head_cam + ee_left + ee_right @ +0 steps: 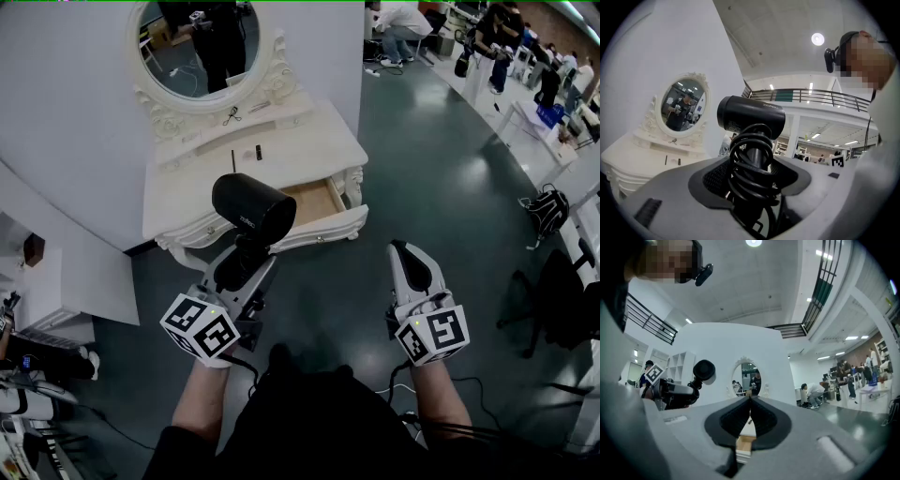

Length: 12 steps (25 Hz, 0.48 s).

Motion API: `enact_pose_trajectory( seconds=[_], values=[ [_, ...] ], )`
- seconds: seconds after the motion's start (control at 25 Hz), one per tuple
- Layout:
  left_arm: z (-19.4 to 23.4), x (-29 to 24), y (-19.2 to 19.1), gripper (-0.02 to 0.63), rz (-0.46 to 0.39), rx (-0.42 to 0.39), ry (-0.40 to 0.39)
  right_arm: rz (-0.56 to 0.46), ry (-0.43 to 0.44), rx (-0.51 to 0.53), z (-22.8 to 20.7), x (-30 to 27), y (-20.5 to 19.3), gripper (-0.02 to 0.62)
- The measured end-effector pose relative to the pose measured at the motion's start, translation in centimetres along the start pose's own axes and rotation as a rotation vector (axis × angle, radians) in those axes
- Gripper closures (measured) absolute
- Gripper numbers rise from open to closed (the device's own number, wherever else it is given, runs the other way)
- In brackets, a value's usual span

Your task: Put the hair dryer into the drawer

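A black hair dryer point(251, 208) stands upright in my left gripper point(242, 267), its barrel above the jaws. The jaws are shut on its handle point(754, 161), which has the black cord wound round it. The same hair dryer point(701, 371) shows at the left of the right gripper view. The open drawer point(314, 202) of the white dressing table point(192, 183) lies just beyond the dryer, its wooden inside bare. My right gripper point(411, 262) hovers to the right over the floor, shut with nothing in it; the drawer point(744, 442) shows past its jaws.
An oval mirror point(197, 45) hangs above the dressing table, and small dark items point(259, 152) lie on its top. A white cabinet point(52, 281) stands at the left. A dark chair point(553, 300) and a bag point(548, 211) stand on the grey floor at the right. People work at the far right.
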State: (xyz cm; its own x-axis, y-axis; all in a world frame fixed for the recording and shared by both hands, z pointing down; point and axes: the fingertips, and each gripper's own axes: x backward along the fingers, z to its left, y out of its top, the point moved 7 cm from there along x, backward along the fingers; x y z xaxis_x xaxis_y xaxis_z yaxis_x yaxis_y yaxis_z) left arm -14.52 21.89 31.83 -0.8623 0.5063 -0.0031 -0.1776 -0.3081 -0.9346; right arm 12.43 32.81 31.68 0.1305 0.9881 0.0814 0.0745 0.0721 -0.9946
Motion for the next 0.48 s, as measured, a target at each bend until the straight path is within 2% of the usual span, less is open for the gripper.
enact_pose_trajectory(
  seconds=[0.2,0.48],
  values=[
    [-2.0,2.4,3.4,0.344,-0.052,-0.043,-0.031,-0.021,-0.043,0.027,2.0,1.8,1.7,0.592],
    [1.3,5.1,5.3,0.344,-0.047,-0.101,-0.066,0.001,-0.079,0.061,5.5,-0.3,1.5,0.592]
  ],
)
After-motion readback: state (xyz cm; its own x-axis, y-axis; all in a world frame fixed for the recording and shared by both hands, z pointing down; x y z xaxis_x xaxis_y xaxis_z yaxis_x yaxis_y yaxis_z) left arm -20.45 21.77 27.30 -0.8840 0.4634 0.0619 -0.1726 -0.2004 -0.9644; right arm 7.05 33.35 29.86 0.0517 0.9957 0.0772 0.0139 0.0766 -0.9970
